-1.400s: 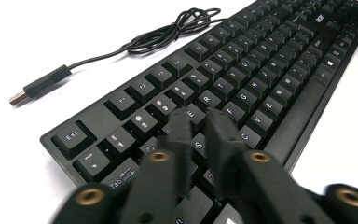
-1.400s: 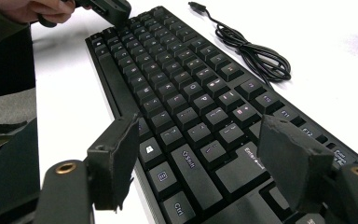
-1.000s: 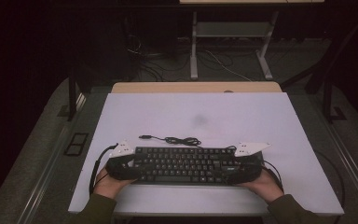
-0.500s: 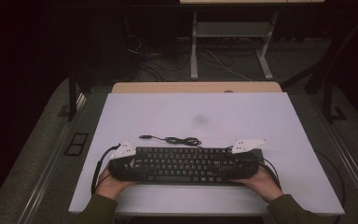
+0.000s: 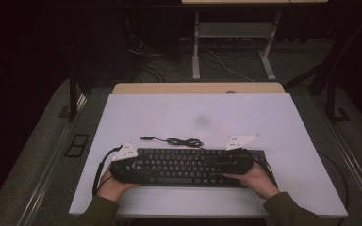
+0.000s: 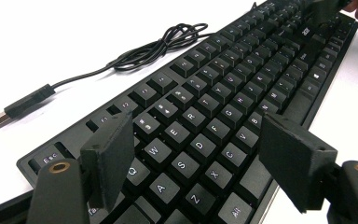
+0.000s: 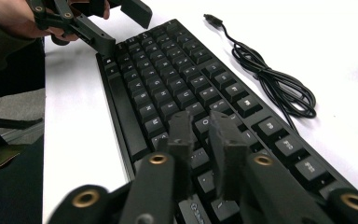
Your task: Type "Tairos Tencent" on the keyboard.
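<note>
Here a black keyboard (image 5: 188, 165) lies flat on the white table (image 5: 273, 122), close to the near edge and roughly midway between the left and right edges. Its cable (image 5: 179, 140) lies in loose loops just behind it, the plug (image 6: 21, 106) pointing toward the left edge. The left gripper (image 6: 205, 158) is at the keyboard's left end, its jaws standing wide and having just been opening; they straddle the letter keys without pressing anything. The right gripper (image 7: 200, 135) is over the keyboard's right end, its jaws drawn narrow after just closing, with only a slim gap between them and nothing caught in it. Behind the cable the table stretches bare to the far edge apart from a faint smudge (image 5: 201, 121), and open strips run along both side edges.
</note>
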The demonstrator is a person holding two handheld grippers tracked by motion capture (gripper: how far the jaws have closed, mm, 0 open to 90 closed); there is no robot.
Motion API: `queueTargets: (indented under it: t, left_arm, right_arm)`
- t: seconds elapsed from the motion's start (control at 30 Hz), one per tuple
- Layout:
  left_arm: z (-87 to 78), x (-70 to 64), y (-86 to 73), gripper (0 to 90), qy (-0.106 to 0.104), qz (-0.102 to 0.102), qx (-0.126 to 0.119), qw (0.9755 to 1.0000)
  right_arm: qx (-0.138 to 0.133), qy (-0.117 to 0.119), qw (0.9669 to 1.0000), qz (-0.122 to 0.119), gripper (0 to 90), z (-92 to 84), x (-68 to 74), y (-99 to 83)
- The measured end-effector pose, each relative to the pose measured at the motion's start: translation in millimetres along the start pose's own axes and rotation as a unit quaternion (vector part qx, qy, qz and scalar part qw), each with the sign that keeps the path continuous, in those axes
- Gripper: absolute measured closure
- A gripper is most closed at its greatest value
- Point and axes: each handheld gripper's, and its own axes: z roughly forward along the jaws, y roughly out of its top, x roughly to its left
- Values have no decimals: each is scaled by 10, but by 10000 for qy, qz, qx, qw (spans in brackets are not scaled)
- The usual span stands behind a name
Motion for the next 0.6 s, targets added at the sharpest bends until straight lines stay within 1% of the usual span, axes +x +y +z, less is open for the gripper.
queueTargets:
  t: [0.17, 0.3, 0.43, 0.6]
  left_arm:
    - [-3, 2, 0, 260, 5, -2, -7, 10000]
    - [-2, 0, 2, 258, 11, -5, -7, 10000]
    - [-1, 3, 1, 257, 12, -2, -11, 10000]
    - [4, 3, 2, 255, 12, 5, -8, 10000]
  right_arm:
    - [75, 47, 10000, -46, 885, 63, -10, 53]
    - [156, 95, 9998, -69, 890, 137, -4, 87]
    - [250, 89, 9996, -70, 890, 218, -16, 115]
    - [292, 98, 9995, -99, 891, 332, -19, 183]
